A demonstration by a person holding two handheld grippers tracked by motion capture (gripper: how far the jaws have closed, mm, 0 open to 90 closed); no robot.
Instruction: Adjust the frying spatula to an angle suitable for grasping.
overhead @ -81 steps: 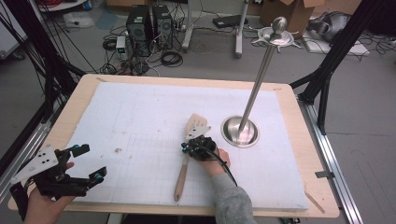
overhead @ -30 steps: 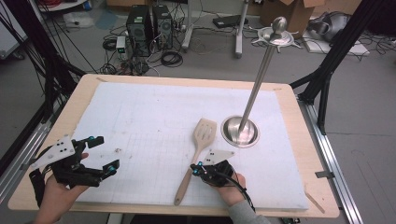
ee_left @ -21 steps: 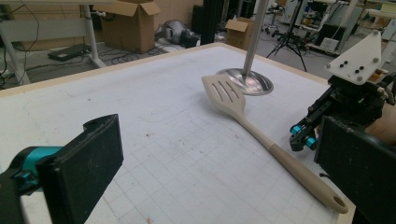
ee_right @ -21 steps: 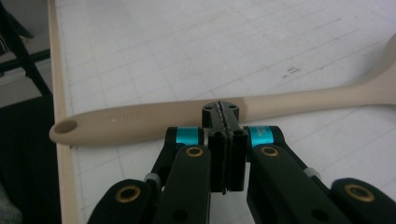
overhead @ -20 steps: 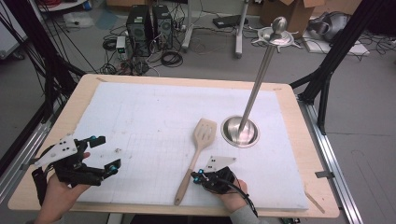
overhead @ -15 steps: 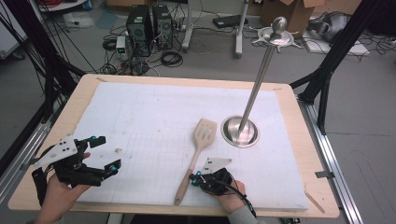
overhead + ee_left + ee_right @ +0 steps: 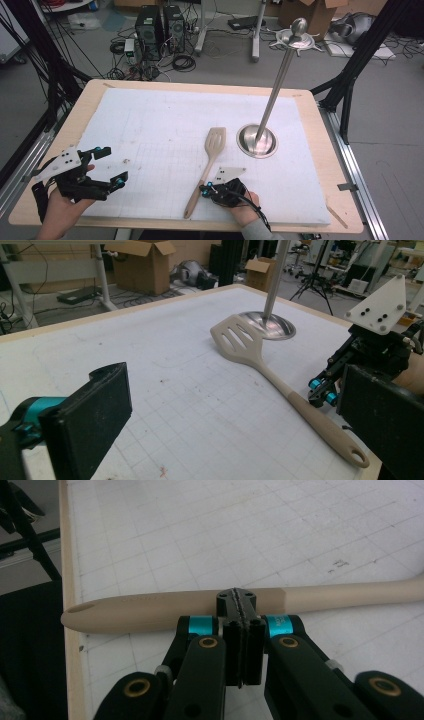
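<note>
A beige slotted spatula lies flat on the white gridded mat, head toward the back and handle toward the front edge. My right gripper is shut with nothing between its pads, its tips right at the handle's side. In the right gripper view the shut tips overlap the handle; I cannot tell whether they touch it. My left gripper is held open and empty near the mat's front left. The left gripper view looks between its jaws at the spatula and the right gripper.
A metal stand with a round base and a tall pole rises right of the spatula head; its base also shows in the left gripper view. The wooden table edge frames the mat. Boxes, cables and computers lie on the floor behind.
The right gripper has drawn back from the spatula's neck to beside its handle near the front edge. The spatula shifted slightly. The left gripper moved up and inward from the table's corner.
</note>
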